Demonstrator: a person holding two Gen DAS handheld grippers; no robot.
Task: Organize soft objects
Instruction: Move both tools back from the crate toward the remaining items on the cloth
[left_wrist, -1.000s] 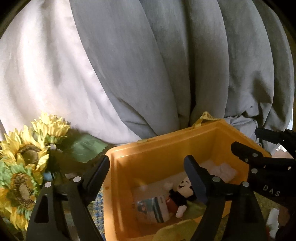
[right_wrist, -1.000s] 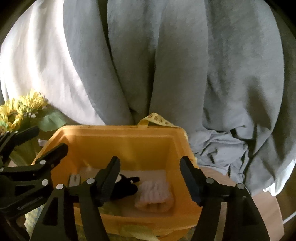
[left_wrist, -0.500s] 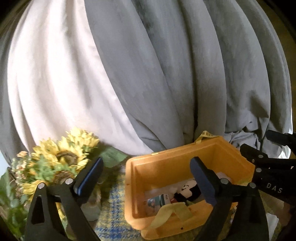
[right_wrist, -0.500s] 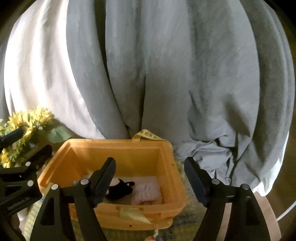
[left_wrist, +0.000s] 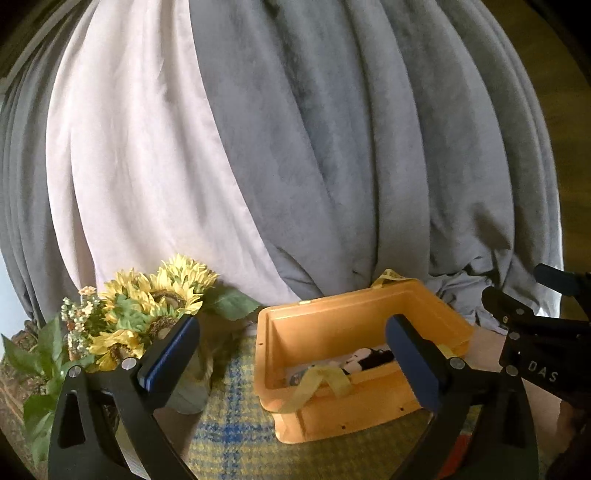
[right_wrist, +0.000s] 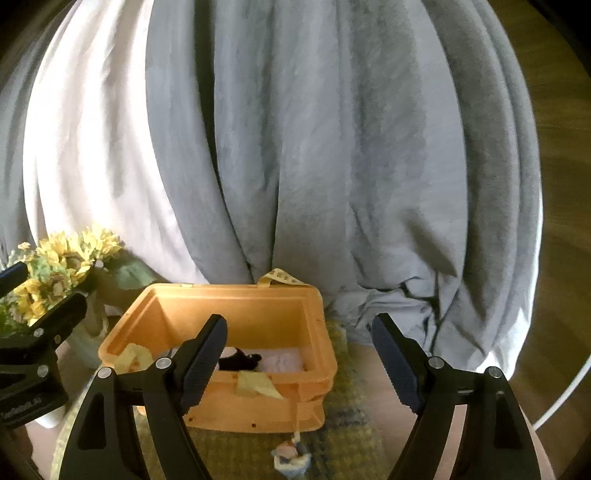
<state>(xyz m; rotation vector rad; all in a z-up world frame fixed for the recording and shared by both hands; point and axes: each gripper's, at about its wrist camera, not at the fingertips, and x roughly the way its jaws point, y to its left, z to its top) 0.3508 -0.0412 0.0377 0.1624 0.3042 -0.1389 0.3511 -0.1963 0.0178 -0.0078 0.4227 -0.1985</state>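
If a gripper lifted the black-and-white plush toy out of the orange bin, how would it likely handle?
The plush toy looks stuffed, so it would probably squash under the pads and droop. It looks small beside the orange bin, likely light. Being fabric, it seems unlikely to slip or break.

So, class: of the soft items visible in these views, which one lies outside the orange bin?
The small pale blue-and-white soft item on the checked mat, in front of the orange bin. The black-and-white plush and the white cloth lie inside.

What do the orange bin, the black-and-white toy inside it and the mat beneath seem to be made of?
Orange rectangular bin: likely moulded plastic, with smooth, slightly glossy walls and a rolled rim. Black-and-white toy: probably plush fabric, with a soft, matte, rounded shape. Yellow-and-blue plaid mat: apparently woven cloth, with a coarse visible weave.
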